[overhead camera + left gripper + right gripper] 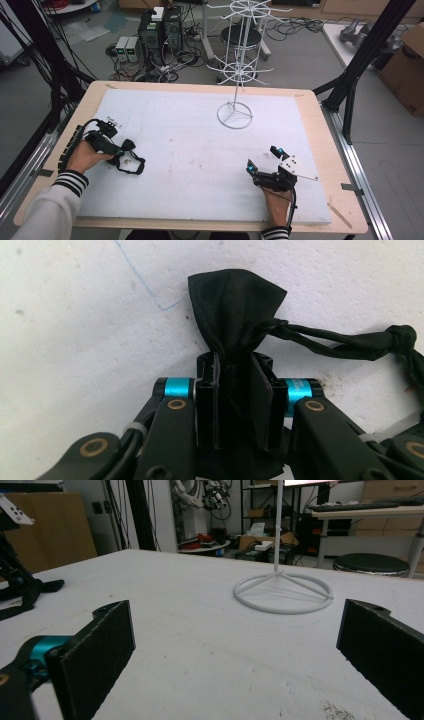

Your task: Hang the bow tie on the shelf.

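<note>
A small black cloth pouch (232, 305) with a knotted drawstring loop (350, 342) lies on the white foam sheet at the table's left. My left gripper (235, 400) is shut on the pouch's body, its pads pinching the cloth below the gathered neck. In the high view the left gripper (119, 149) rests low on the sheet, with the pouch (128, 145) and its cord loop (132, 166) just right of it. My right gripper (261, 161) sits at the front right with its jaws wide open and nothing between them. A white wire rack (239, 60) stands on a ring base (284, 592) at the back.
The white foam sheet (190, 150) covers most of the wooden table (320, 107). Black frame posts (367, 47) rise at the right, and cables hang at the left. On the floor behind the table stand a round stool (242, 35) and computer boxes (160, 30).
</note>
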Motion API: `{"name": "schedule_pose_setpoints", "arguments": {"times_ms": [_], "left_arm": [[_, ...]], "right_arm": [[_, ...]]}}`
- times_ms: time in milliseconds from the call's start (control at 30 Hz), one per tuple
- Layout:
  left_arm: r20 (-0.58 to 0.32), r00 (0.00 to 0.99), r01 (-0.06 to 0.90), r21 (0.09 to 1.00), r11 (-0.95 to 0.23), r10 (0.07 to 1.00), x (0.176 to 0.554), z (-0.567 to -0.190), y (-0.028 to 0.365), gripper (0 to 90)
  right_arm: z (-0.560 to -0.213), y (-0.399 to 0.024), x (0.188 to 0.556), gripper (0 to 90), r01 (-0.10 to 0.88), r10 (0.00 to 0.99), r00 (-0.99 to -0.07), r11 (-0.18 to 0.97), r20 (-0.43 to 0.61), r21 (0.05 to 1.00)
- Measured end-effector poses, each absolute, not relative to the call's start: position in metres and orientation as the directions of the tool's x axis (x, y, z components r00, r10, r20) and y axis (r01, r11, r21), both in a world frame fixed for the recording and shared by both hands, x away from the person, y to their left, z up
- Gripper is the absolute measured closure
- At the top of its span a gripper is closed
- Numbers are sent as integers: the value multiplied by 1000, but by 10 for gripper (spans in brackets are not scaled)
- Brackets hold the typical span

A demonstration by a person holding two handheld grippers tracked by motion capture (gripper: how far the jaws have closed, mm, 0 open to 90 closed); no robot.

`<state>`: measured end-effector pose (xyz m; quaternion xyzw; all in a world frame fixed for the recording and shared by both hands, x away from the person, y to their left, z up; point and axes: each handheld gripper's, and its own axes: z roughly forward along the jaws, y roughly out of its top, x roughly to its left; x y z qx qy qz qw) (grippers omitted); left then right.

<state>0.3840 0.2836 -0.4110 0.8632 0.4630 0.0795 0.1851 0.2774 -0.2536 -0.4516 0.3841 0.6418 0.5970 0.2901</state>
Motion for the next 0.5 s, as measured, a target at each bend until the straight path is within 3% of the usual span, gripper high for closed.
{"name": "schedule_pose_setpoints", "arguments": {"times_ms": [500], "left_arm": [[-45,575,711,522,-471,817,376,-396,278,755]], "right_arm": [[-452,-254,278,10,142,839,-538,-5,81,990]]}}
